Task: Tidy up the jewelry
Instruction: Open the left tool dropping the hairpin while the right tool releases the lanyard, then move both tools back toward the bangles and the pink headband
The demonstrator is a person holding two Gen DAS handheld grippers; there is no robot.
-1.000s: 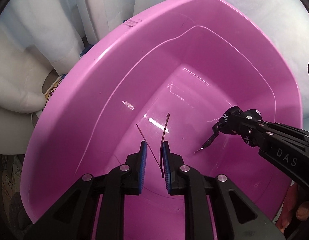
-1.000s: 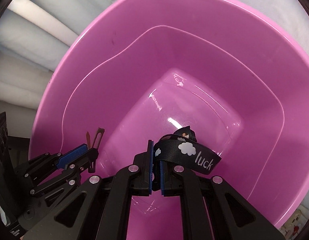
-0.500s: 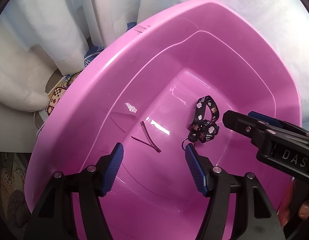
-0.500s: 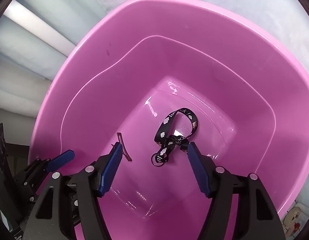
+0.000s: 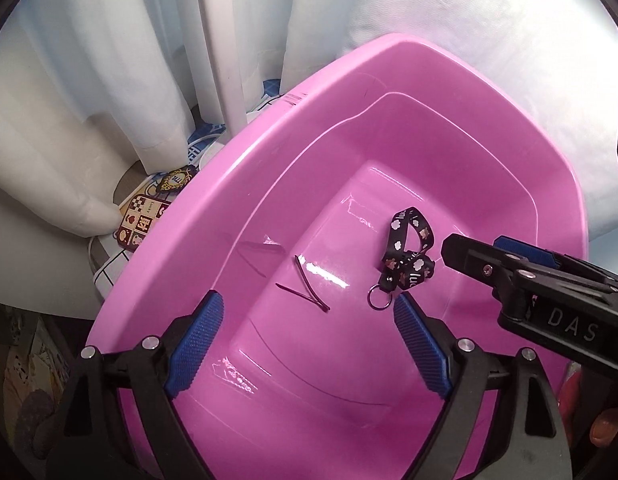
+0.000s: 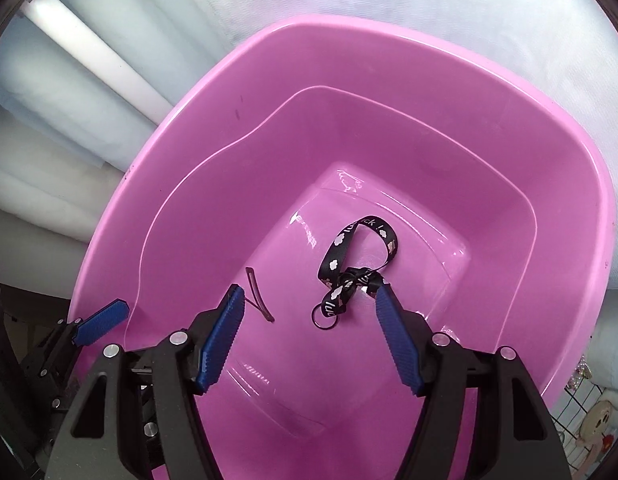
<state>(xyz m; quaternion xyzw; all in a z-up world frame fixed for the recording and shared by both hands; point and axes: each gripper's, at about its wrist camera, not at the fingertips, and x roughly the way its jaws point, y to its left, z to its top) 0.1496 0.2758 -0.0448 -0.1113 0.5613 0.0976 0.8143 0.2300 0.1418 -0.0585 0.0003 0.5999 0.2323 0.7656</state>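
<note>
A pink plastic basin (image 5: 245, 184) fills both views (image 6: 181, 152). On its bottom lie a thin dark-red hair clip (image 5: 309, 286) (image 6: 257, 293) and a black strap (image 5: 407, 256) with white cloud prints and a metal ring (image 6: 351, 270). My left gripper (image 5: 309, 312) is open and empty above the basin's near side, over the clip. My right gripper (image 6: 309, 300) is open and empty above the strap; it also shows at the right of the left wrist view (image 5: 521, 276).
White cloth (image 5: 89, 80) surrounds the basin, with a white pole (image 5: 221, 40) behind it. Patterned cards (image 5: 145, 220) lie left of the basin. A wire rack with small items (image 6: 589, 412) sits at the lower right.
Both grippers opened, dropping the hair clip and the strap onto the basin's bottom. Both have since pulled back and up from the basin.
</note>
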